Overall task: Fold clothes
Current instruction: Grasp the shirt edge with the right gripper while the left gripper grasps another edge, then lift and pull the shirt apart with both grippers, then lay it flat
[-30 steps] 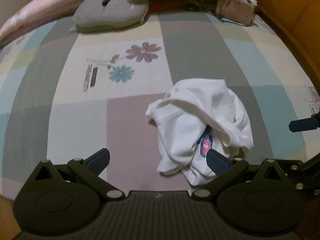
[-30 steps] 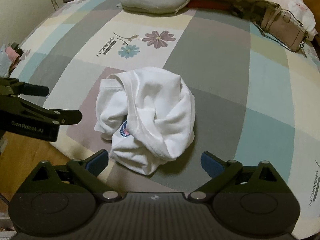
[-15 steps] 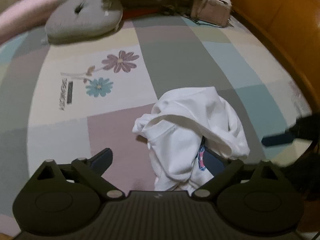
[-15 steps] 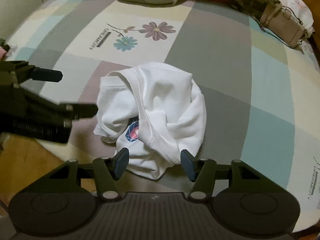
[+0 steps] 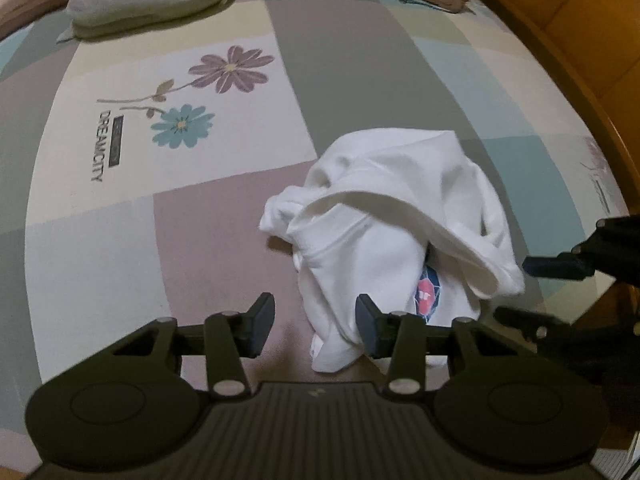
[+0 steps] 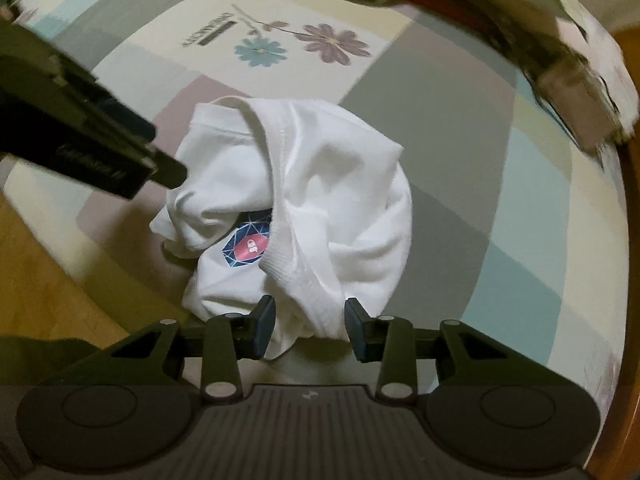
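So basically nothing is folded yet. The white t-shirt is just a crumpled heap near the front edge of the patchwork bedsheet, with a bit of the blue and pink chest print peeking out of the folds. Left gripper and right gripper both come down at the near side of the pile, jaws closing with a lobe of white fabric between them, but the pads aren't visibly pinching it (hard to tell right at the cloth). Judging from this, it all remains: grab, shake it out, lay flat, then fold.
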Motion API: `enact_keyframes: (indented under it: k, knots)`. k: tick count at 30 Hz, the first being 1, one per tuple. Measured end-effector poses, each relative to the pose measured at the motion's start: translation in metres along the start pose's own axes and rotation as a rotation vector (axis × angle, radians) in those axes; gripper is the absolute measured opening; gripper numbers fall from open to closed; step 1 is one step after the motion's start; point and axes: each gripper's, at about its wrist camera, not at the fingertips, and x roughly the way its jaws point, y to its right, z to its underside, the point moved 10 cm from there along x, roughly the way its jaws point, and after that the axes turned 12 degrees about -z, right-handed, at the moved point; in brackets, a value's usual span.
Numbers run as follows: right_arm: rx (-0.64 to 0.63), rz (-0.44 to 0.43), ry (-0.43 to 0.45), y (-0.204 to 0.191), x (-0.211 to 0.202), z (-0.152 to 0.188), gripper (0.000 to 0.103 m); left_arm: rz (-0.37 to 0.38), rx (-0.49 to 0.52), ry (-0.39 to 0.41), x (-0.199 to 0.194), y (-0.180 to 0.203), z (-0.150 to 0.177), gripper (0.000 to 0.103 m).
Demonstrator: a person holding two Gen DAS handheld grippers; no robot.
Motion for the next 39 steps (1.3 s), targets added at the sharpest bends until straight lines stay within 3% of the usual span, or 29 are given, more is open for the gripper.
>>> enact_keyframes:
  k: [7,17,19,21,22,23,28,39]
  knots:
    - [-0.151,-0.055,0.0,0.002,0.012,0.0,0.044,-0.022,-0.071,-0.019,0.009,0.009,-0.003,0.038]
    - [-0.208,-0.092,0.037,0.008,0.011,-0.002,0.043,0.009,-0.148,-0.049,0.022,0.009,-0.001,0.035]
    - [-0.214,-0.104,0.033,0.008,0.013,-0.001,0.033,0.042,-0.181,-0.068,0.027,0.009,-0.001,0.034]
    - [-0.239,-0.092,0.021,0.008,0.014,0.0,0.013,0.072,-0.202,-0.081,0.029,0.008,-0.003,0.023]
    - [-0.241,-0.079,0.02,0.01,0.014,0.0,0.013,0.092,-0.21,-0.087,0.029,0.009,-0.004,0.012]
    - [-0.238,-0.065,0.022,0.013,0.012,-0.001,0.013,0.105,-0.212,-0.091,0.028,0.009,-0.005,0.01]
    - [-0.152,-0.025,0.054,0.034,-0.002,-0.011,0.011,0.09,-0.153,-0.035,0.007,0.006,-0.025,0.002]
    - [-0.055,0.057,0.114,0.085,-0.014,-0.048,0.009,0.055,-0.015,0.082,-0.013,-0.009,-0.091,0.002]
